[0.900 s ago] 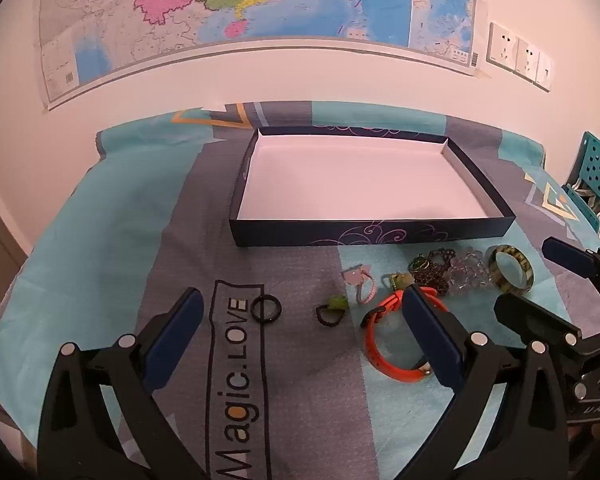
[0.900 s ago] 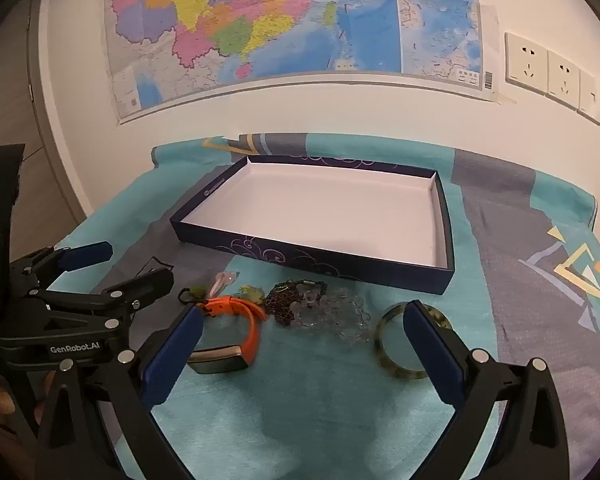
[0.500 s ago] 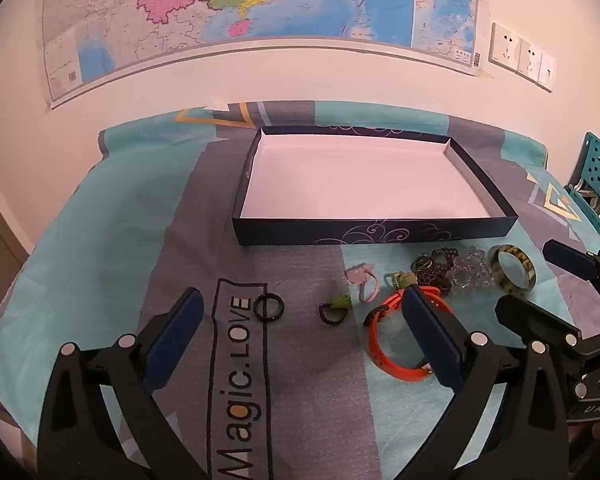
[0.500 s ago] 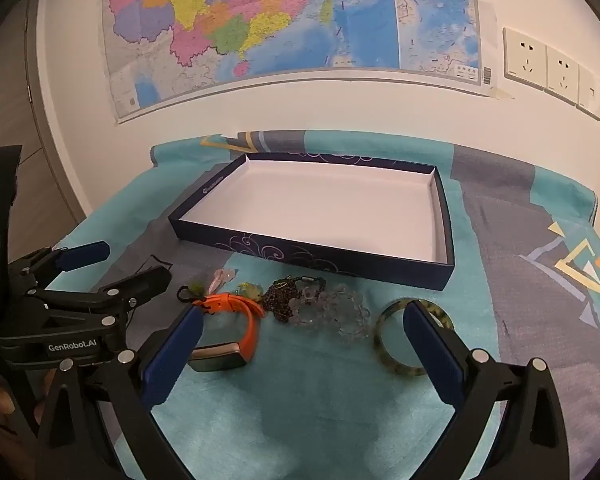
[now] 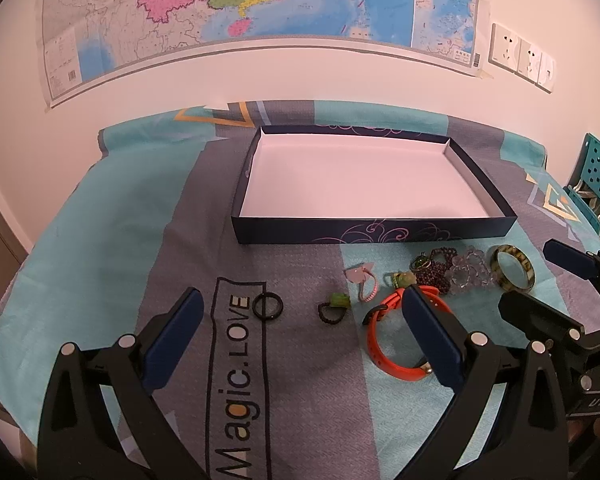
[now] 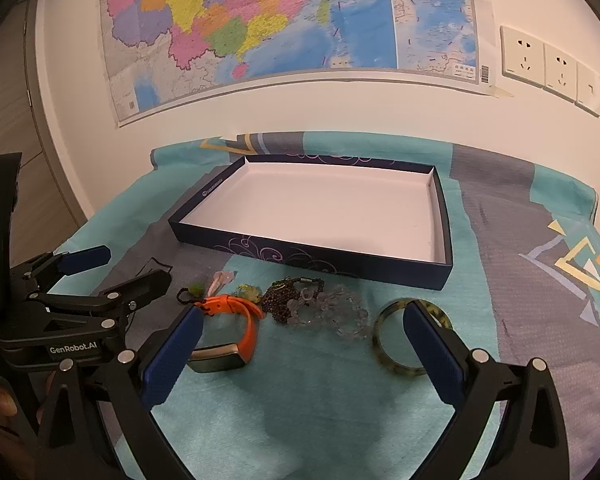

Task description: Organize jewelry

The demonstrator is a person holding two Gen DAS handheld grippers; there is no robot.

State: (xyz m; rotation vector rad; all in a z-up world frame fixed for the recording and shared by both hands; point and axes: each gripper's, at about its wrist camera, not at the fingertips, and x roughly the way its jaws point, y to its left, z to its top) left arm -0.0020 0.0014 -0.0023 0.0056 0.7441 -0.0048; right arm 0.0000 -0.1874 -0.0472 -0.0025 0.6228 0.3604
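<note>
Both grippers hover above the table (image 5: 100, 208) with fingers spread wide, holding nothing; the left gripper (image 5: 300, 336) sits at 6 o'clock in its own view, the right gripper (image 6: 300, 344) likewise in its own. The box (image 5: 372, 230) lies at 12 o'clock, its white floor bare. The jewelry lies in a loose row just before the box's near wall: black ring (image 5: 268, 306), green charm (image 5: 334, 307), pink piece (image 5: 363, 280), orange band (image 5: 384, 340), dark beads (image 5: 436, 272), clear beads (image 5: 470, 270), and bangle (image 5: 514, 274) toward 3 o'clock; a map (image 5: 260, 12) hangs on the wall.
</note>
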